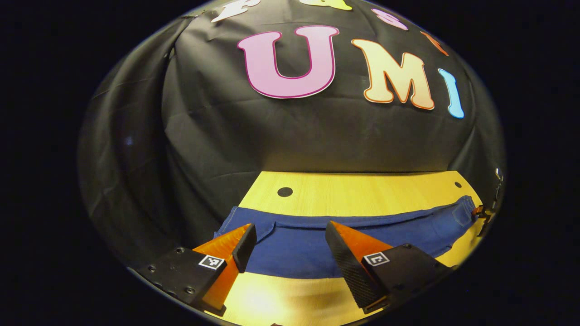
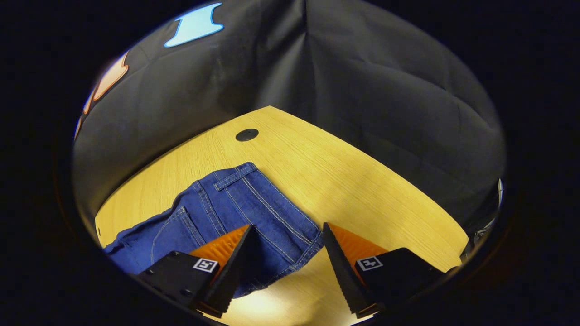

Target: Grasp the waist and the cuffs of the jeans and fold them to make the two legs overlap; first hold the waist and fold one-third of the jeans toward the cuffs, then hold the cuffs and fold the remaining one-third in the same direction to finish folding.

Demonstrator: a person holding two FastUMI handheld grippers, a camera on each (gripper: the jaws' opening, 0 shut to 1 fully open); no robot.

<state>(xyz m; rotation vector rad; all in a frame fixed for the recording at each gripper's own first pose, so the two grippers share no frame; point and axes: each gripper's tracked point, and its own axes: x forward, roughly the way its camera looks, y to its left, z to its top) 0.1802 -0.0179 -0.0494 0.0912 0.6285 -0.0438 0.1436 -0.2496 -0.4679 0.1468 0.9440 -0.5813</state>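
Yellow wooden tabletop [image 1: 362, 192], black cloth behind. Jeans [image 1: 317, 240] lie flat along its near edge, waist end [image 2: 235, 176] toward the far corner. Left gripper [image 1: 290, 249] and right gripper [image 2: 285, 253] both spread wide above denim, grasping nothing. No fold evident; all 3 folds seem left.

Blue jeans [image 2: 235, 208] flat on table [image 2: 362, 181]
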